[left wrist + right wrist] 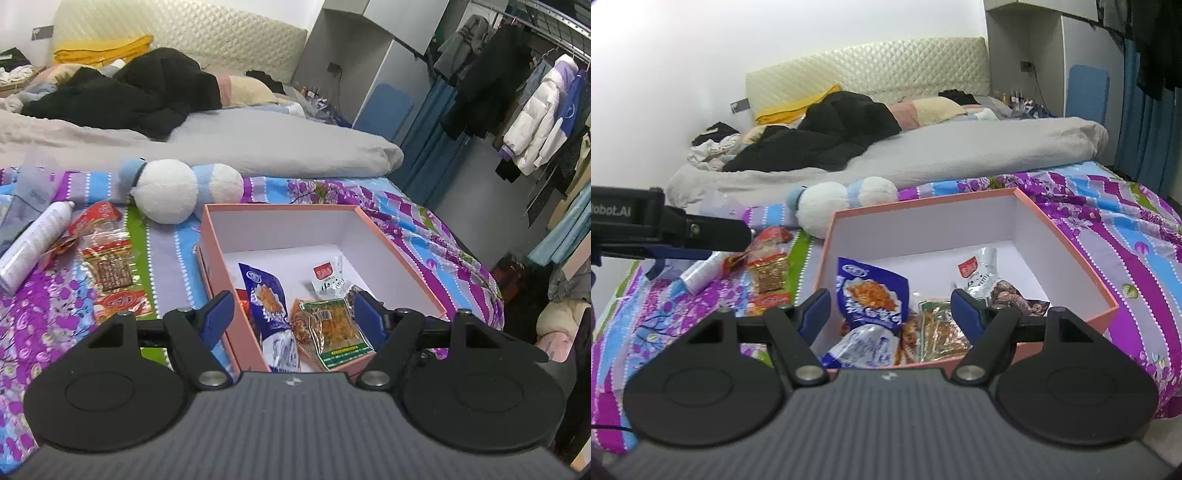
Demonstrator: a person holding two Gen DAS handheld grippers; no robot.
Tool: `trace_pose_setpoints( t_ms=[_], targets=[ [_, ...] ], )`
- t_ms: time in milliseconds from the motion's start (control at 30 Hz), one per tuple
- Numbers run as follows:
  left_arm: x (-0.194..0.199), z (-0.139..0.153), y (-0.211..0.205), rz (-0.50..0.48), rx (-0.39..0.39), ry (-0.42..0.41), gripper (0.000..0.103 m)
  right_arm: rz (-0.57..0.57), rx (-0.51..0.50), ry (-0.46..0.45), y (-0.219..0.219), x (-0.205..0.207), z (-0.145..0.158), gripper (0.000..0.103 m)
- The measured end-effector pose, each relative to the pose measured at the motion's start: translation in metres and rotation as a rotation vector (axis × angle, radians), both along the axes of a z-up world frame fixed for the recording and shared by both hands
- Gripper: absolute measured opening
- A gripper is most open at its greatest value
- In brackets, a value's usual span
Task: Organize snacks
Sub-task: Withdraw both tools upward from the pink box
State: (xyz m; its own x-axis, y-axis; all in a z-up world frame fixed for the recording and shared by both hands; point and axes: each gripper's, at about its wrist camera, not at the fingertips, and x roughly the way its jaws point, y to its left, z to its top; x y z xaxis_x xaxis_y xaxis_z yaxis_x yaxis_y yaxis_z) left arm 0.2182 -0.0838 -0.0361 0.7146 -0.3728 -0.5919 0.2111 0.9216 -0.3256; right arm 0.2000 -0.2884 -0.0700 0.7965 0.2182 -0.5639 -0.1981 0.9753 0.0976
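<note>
Both grippers sit nearest the lens: left gripper (pixel 293 314) spread wide, nothing between its fingers; right gripper (pixel 890 314) likewise wide and empty. Bed (pixel 424 236) with patterned cover carries everything. Pink box (pixel 280 210) lies on it, holding several packets: blue snack bag (pixel 267 295), green packet (pixel 334 325), silver packet (pixel 982 273). Outside, left of box, red snack packets (pixel 110 266) remain beside a white spray can (pixel 33 243). Judgement: mostly done; those outside packets are left.
</note>
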Motion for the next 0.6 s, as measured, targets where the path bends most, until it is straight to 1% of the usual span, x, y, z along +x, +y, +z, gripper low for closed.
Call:
trace_pose_setpoints(
  t_ms=[333, 600],
  targets=[
    [-0.071, 0.012, 0.027, 0.039, 0.010, -0.035, 0.076, 0.051, 0.017, -0.025, 0.022, -0.050, 0.007, 0.073],
    [-0.118, 0.006, 0.046, 0.086, 0.036, -0.029, 0.076, 0.098, 0.037, -0.020, 0.038, -0.086, 0.004, 0.073]
  ],
)
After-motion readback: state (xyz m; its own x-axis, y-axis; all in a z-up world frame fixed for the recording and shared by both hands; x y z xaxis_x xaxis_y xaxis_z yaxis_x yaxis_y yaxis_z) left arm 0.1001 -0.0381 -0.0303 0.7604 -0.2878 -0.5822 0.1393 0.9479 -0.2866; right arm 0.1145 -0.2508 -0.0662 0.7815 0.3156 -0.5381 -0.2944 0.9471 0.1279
